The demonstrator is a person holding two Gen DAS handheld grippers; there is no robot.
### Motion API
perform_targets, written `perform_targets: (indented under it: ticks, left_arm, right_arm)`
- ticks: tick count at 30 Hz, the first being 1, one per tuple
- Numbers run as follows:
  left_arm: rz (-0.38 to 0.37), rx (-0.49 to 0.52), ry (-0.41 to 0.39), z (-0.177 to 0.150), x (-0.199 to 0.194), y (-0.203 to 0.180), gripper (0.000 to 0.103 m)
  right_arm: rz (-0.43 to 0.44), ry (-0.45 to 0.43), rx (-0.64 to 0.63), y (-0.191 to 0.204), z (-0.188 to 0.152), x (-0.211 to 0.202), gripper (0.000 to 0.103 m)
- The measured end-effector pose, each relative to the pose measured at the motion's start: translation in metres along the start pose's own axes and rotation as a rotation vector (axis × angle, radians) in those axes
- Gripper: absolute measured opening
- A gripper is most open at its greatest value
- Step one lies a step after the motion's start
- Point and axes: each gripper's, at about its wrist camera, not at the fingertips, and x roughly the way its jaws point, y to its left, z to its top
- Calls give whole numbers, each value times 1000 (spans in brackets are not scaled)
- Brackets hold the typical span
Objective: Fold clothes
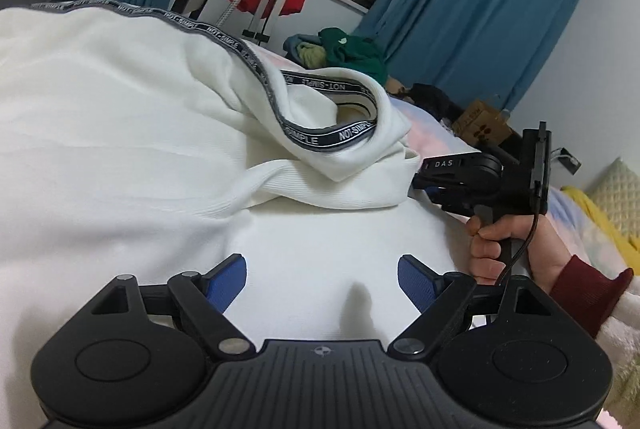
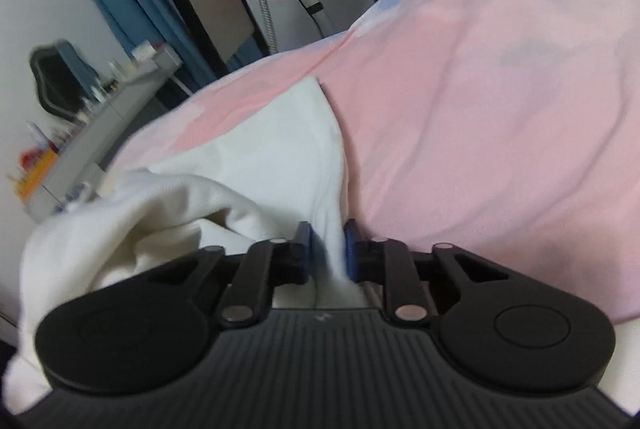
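While the left wrist view looks along the left gripper (image 1: 322,279), its two blue pads (image 1: 226,283) stand spread wide apart in the lower centre of the frame, with only flat white cloth showing between them and nothing pinched. A white hooded sweatshirt (image 1: 120,129) fills the left and centre of this view, lying on a pink and pale blue bed cover (image 1: 434,139). Its hood (image 1: 348,133) sits at centre frame, edged with a dark trim band (image 1: 320,139) printed "NOT SIMPLE". At the right edge, a hand (image 1: 496,249) in a dark red cuff (image 1: 584,293) grips the handle of the right gripper (image 1: 434,191), whose tip meets the sweatshirt's right border; the jaws cannot be told from this view. Blue curtains (image 1: 480,9) and a green garment (image 1: 356,53) occupy the upper background. Turning to the right wrist view, which is blurred, the right gripper (image 2: 328,249) sits lower centre with its blue pads (image 2: 351,249) drawn close together, pinching a fold of the white hooded sweatshirt (image 2: 260,157) between them. Bunched cloth spreads to the lower left, and the pink bed cover (image 2: 480,109) fills the right half.
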Motion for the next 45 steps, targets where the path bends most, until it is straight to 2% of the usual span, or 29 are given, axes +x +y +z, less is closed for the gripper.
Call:
perform_targets:
  ticks: [5, 8, 11, 16, 21, 24, 27, 30, 33, 35, 37, 39, 42, 45]
  left_arm:
    - [-3, -26, -25, -4, -6, 1, 85]
    - [-3, -5, -41, -6, -9, -3, 85]
    - [2, 20, -50, -7, -9, -6, 84]
    - [7, 31, -36, -7, -2, -3, 85]
    - [13, 24, -25, -4, 7, 1, 85]
    - [18, 20, -23, -1, 10, 3, 85]
    - [29, 24, -27, 1, 11, 5, 85]
    - [32, 24, -28, 5, 14, 7, 85]
    - [43, 37, -26, 5, 19, 5, 85]
    - [53, 57, -24, 4, 23, 3, 85]
    - [62, 77, -24, 3, 25, 0, 85]
    - [67, 93, -26, 0, 24, -2, 85]
    - [70, 100, -28, -3, 22, -5, 85]
    - [75, 100, -30, -6, 19, -4, 85]
  right_arm:
    - [-44, -157, 49, 9, 15, -34, 12]
    - [-121, -241, 61, -3, 37, -58, 12]
    - [-241, -285, 55, -28, 63, -80, 12]
    - [-529, -358, 35, -88, 109, -122, 11]
    - [-742, -370, 113, -161, 134, -152, 10]
    - [-806, -333, 134, -192, 133, -162, 10]
    - [-857, -301, 91, -209, 132, -158, 10]
    - [-868, -312, 93, -220, 132, -150, 10]
    - [-792, -370, 104, -229, 123, -154, 10]
    - [-725, -403, 186, -237, 111, -162, 14]
    - [-663, -429, 287, -246, 99, -169, 22]
    - [-616, -476, 384, -250, 85, -180, 37]
    - [-603, -597, 410, -234, 54, -198, 49]
    - [-558, -672, 480, -218, 15, -204, 49]
